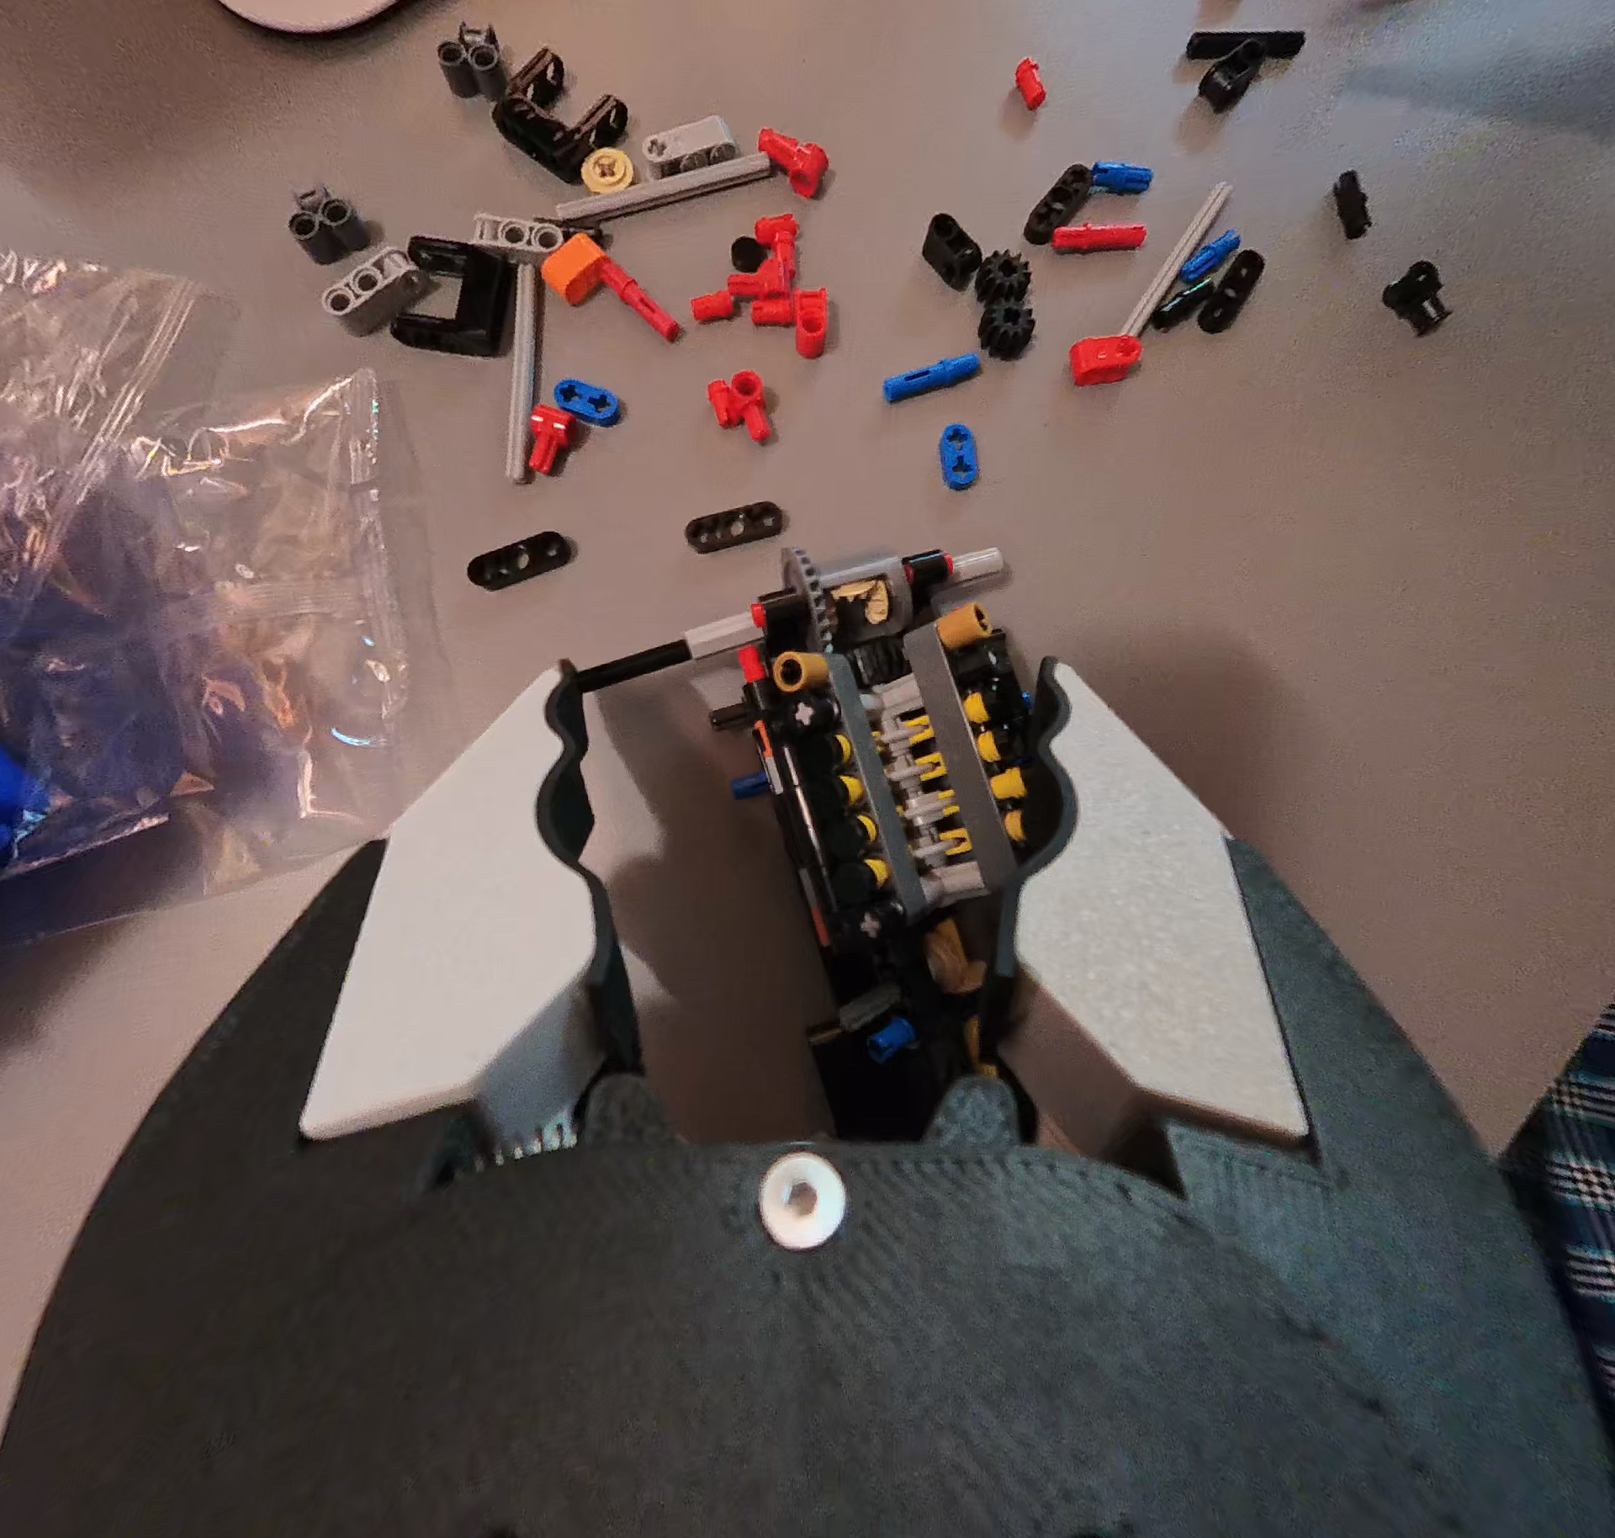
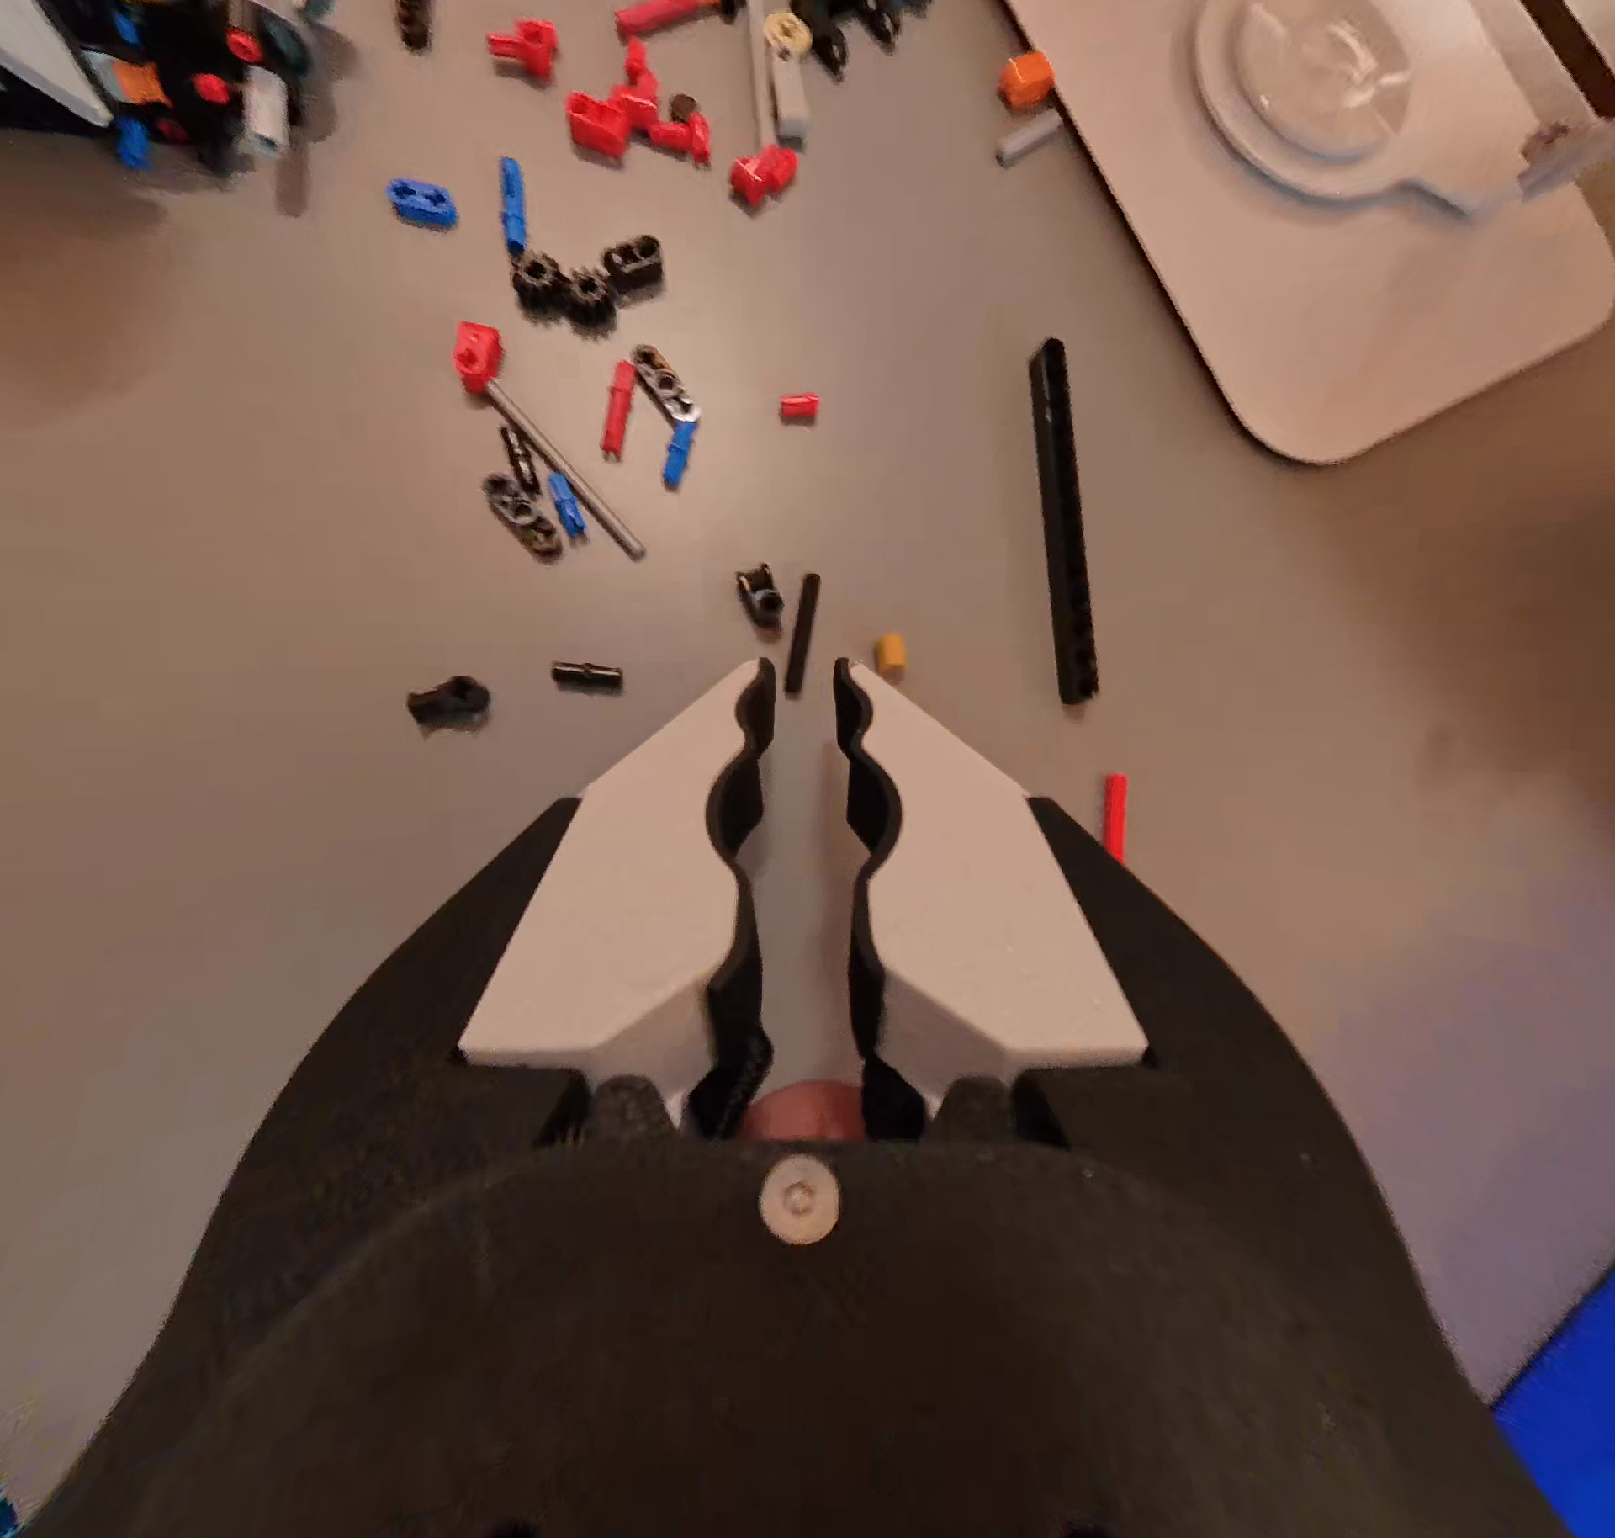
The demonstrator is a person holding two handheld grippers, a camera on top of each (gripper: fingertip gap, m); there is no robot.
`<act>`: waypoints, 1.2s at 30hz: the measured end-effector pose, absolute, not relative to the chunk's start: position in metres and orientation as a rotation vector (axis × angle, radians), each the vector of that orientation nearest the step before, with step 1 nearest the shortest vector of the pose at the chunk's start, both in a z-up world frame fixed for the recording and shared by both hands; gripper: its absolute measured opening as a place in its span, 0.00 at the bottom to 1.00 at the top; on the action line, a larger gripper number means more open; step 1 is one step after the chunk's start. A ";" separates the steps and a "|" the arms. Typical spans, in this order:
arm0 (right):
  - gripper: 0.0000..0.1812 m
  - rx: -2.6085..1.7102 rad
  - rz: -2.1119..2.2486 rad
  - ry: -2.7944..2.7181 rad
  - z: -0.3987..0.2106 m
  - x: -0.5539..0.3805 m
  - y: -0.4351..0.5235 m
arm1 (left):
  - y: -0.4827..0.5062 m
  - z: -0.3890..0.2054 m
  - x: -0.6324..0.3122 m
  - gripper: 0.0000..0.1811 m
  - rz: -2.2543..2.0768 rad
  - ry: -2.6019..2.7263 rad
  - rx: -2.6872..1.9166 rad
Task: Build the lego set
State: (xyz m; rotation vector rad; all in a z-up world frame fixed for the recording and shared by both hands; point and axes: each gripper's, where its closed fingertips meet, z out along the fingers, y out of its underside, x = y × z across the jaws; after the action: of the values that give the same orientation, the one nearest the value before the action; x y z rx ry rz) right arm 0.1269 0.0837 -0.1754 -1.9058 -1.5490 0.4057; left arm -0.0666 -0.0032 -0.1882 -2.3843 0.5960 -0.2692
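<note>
My left gripper (image 1: 808,674) has its jaws wide around the lego assembly (image 1: 909,762), a black and grey engine block with yellow pistons and a grey gear. The block presses on the right finger (image 1: 1136,884), and its black axle (image 1: 629,666) ends at the left fingertip. The assembly also shows at the top left of the right wrist view (image 2: 175,45). My right gripper (image 2: 804,666) is nearly closed and empty above the table. A short black axle (image 2: 802,631) lies just ahead of its tips. Loose red, blue, black and grey parts (image 1: 769,290) lie scattered beyond.
A clear plastic bag of parts (image 1: 175,622) lies at the left. A white board (image 2: 1311,316) holding a clear round dish (image 2: 1320,71) is at the far right. A long black beam (image 2: 1062,526) and a yellow bush (image 2: 890,652) lie near my right gripper. Spacing between my two grippers at the tips: around 20 cm.
</note>
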 end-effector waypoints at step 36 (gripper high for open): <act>0.13 -2.033 0.372 -1.293 -0.186 0.123 0.080 | -0.008 -0.189 -0.061 0.55 -0.295 0.527 -2.376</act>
State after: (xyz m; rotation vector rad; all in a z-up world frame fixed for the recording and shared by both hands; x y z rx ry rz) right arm 0.1231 0.0805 -0.1860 -2.0325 -1.2931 0.3724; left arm -0.0610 -0.0076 -0.1886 -2.3757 0.5272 -0.2955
